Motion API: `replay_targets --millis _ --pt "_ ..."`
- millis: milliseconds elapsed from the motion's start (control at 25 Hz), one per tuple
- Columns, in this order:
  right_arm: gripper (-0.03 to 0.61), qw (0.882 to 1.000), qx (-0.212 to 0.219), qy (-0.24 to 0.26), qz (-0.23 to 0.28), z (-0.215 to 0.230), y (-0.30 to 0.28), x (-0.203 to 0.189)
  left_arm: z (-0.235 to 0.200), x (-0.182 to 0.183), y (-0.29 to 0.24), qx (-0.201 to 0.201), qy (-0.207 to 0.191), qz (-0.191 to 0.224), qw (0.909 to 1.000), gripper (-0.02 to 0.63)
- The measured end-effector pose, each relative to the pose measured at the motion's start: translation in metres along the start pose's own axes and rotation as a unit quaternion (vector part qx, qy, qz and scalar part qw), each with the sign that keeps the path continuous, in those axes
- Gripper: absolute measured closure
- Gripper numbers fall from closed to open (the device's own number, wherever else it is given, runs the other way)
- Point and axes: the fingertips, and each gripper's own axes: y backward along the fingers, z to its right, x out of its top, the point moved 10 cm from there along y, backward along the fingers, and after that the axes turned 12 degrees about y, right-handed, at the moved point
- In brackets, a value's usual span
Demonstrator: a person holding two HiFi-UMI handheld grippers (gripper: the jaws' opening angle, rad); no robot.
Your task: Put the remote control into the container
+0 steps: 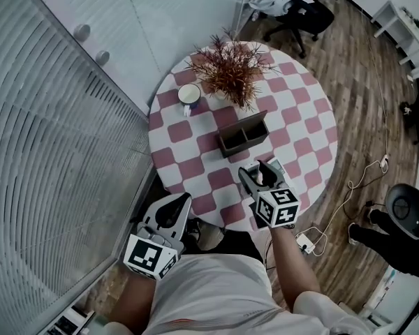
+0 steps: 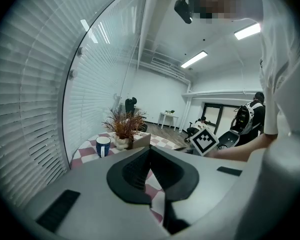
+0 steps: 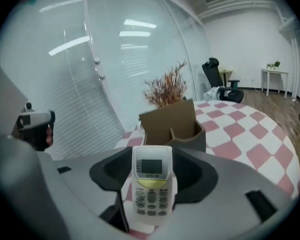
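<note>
My right gripper (image 1: 260,170) is shut on a white remote control (image 3: 152,184). The remote has a small screen and a yellow band and stands upright between the dark pads. Just ahead of it on the checkered table, the container (image 3: 174,125) is a brown box with open compartments, seen in the head view as the container (image 1: 243,134) near the table's middle. My left gripper (image 1: 169,211) hangs off the table's near-left edge by the person's body, and its jaws meet with nothing in them. The left gripper view shows the same, with the left gripper (image 2: 150,159) empty.
The round table (image 1: 304,114) with pink and white checks also carries a dried plant in a pot (image 1: 230,65) and a blue mug (image 1: 189,95) behind the container. A glass wall with blinds runs along the left. Office chairs and cables lie on the wooden floor to the right.
</note>
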Motion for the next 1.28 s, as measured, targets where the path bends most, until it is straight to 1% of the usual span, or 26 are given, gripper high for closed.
replay_targets --millis 40,120,240,320,400,520,640,800,1000,1120,1280 --pt "0.323 0.999 -0.007 0.002 0.038 0.003 0.001 0.011 0.000 -0.001 0.002 0.002 0.002 0.000 1.0000 0.604" --pt "0.322 0.994 -0.026 0.014 0.105 0.007 0.000 0.034 -0.002 -0.002 0.005 0.008 0.008 0.000 0.9999 0.604" --pt "0.323 0.981 -0.045 0.020 0.186 0.011 -0.009 0.062 -0.006 -0.003 0.009 0.017 0.029 0.004 0.9994 0.604" --pt "0.324 0.973 -0.050 0.015 0.223 0.012 -0.018 0.072 -0.009 -0.006 0.010 0.021 0.039 0.006 0.9990 0.604" --pt "0.322 0.969 -0.052 0.016 0.242 0.013 -0.030 0.077 -0.010 -0.008 0.010 0.025 0.044 0.005 0.9987 0.604" --pt "0.322 0.965 -0.068 0.028 0.251 0.016 -0.046 0.075 -0.012 -0.011 0.012 0.032 0.048 0.004 0.9983 0.604" --pt "0.322 0.963 -0.083 0.023 0.254 0.021 -0.057 0.068 -0.016 -0.016 0.014 0.044 0.053 0.000 0.9976 0.604" --pt "0.322 0.960 -0.080 0.016 0.268 0.019 -0.063 0.063 -0.019 -0.022 0.018 0.060 0.069 -0.010 0.9957 0.604" --pt "0.322 0.958 -0.073 0.036 0.273 0.015 -0.073 0.050 -0.021 -0.024 0.017 0.066 0.078 -0.007 0.9947 0.604" --pt "0.322 0.964 -0.072 0.068 0.248 0.012 -0.076 0.040 -0.019 -0.025 0.018 0.066 0.081 -0.007 0.9945 0.604" --pt "0.322 0.970 -0.073 0.146 0.182 0.001 -0.086 0.035 -0.018 -0.025 0.019 0.067 0.084 -0.008 0.9941 0.604"
